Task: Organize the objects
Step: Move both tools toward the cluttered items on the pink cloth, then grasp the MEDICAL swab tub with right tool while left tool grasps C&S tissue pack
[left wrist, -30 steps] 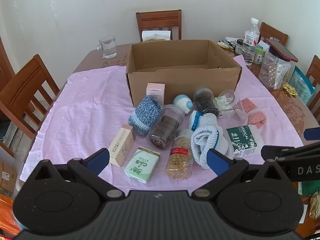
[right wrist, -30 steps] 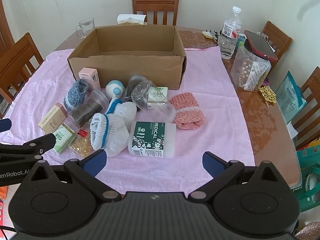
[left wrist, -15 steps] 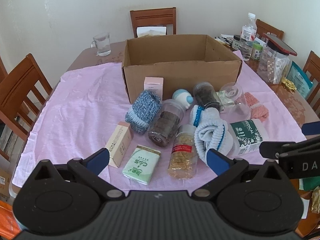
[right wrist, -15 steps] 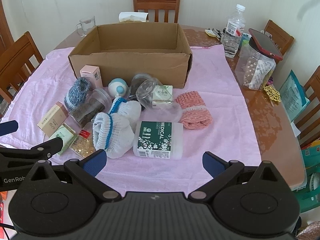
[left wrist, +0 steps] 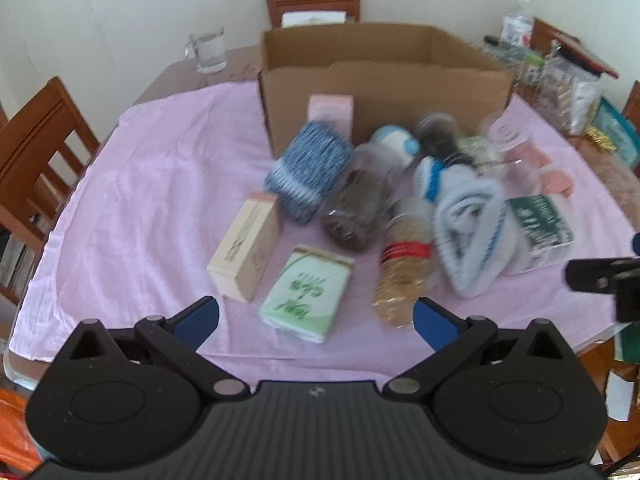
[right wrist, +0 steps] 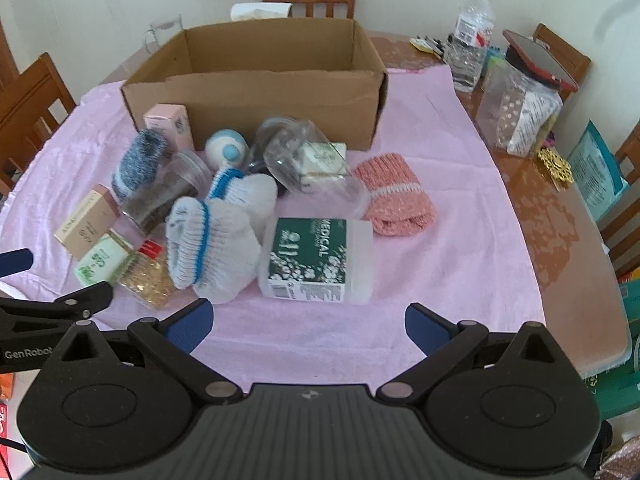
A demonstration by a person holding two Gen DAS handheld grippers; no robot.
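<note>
Room: pale walls, a wooden dining table (right wrist: pixel 560 216) with a pink cloth (right wrist: pixel 440 272) over most of it, wooden chairs around.

Left wrist view, gripper: left gripper (left wrist: pixel 316 316) has its blue-tipped fingers wide apart and holds nothing; it is above the near edge of the cloth.
Left wrist view, boxes: one open cardboard box (left wrist: pixel 384 92) at the middle back; one pink carton (left wrist: pixel 331 110) against its front wall; one beige carton (left wrist: pixel 246 248) and one green-and-white packet (left wrist: pixel 308 296) nearest to the fingers.
Left wrist view, socks: one blue knitted roll (left wrist: pixel 308 172) and one white pair with blue stripes (left wrist: pixel 468 224).
Left wrist view, jars: one dark-filled jar (left wrist: pixel 356 212) and one jar of yellow capsules (left wrist: pixel 404 276), both lying down; behind them the picture is blurred, so perhaps more jars are there, I cannot count them.
Left wrist view, free room: wide bare cloth on the left of the beige carton.

Right wrist view, gripper: right gripper (right wrist: pixel 309 322) is also spread open and empty, over the near cloth.
Right wrist view, counted: one green-labelled medical container (right wrist: pixel 316 260) lying just beyond the fingers, touching the white socks; one pink knitted roll (right wrist: pixel 394 200); one clear jar on its side with a small box inside (right wrist: pixel 316 160); one white-and-blue round object (right wrist: pixel 226 150).
Right wrist view, edges: one water bottle (right wrist: pixel 470 36) and one clear container with a red phone on top (right wrist: pixel 520 112) stand on bare wood beyond the right edge of the cloth.
Right wrist view, free room: open cloth on the right of the pink roll and in front of the medical container.
</note>
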